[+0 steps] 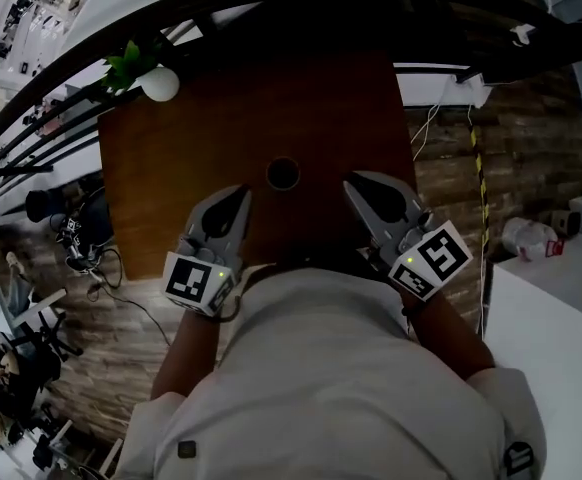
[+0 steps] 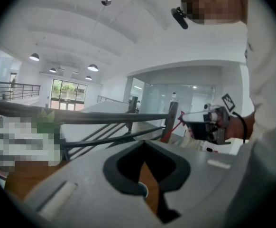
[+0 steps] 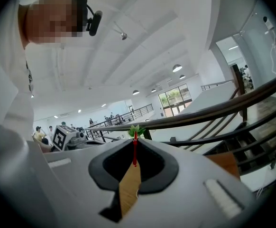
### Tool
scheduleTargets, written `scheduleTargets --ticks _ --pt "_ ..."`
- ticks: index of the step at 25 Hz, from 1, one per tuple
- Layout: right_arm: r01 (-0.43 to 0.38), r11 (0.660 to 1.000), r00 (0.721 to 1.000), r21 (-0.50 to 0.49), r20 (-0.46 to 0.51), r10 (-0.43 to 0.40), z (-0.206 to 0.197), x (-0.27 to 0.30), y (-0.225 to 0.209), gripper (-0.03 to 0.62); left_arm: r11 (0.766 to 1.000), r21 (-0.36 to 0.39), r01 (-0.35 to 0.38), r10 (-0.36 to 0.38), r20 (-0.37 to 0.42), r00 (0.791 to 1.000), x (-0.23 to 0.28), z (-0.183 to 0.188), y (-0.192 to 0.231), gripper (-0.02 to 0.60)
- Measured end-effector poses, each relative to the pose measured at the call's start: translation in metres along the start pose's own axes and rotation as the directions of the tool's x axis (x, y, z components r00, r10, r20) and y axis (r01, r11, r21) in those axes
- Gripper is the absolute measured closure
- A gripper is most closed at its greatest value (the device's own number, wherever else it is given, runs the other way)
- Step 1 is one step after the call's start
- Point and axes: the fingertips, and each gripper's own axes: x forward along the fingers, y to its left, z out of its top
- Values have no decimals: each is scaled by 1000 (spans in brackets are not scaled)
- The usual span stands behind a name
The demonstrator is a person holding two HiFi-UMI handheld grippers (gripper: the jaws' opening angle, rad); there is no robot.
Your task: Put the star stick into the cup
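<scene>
The cup (image 1: 283,173) is a dark round opening on the brown table (image 1: 191,158), midway between my two grippers. The star stick (image 3: 135,148) is a thin red stick with a green star top; it stands upright far ahead, seen through the right gripper's jaw window. In the head view its green top (image 1: 126,65) is at the table's far left corner, beside a white ball (image 1: 160,84). My left gripper (image 1: 241,196) is shut and empty, just left of the cup. My right gripper (image 1: 354,181) is shut and empty, just right of it.
A dark curved railing (image 1: 301,8) runs behind the table's far edge. A white counter (image 1: 561,298) lies to the right with a small bottle (image 1: 529,238) beyond it. Cables and gear (image 1: 71,243) sit on the floor at left.
</scene>
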Motion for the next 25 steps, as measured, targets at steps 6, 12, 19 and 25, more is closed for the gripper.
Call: scheduleTargets --ticks 6,12,19,25 --pt "7 1000 997 -4 -80 -7 -26 14 -31 569 999 -30 -22 21 -27 999 24 -21 13 578" --pt "-9 1000 987 15 -161 11 -63 28 -50 569 998 -44 -36 32 -82 996 43 -56 23 578" --pt "-36 999 969 11 -244 38 -102 43 -60 568 995 -81 -51 40 -136 990 52 -92 29 578" --pt "-50 999 952 22 -302 54 -135 62 -65 568 993 -96 -62 46 -161 986 57 -114 36 578"
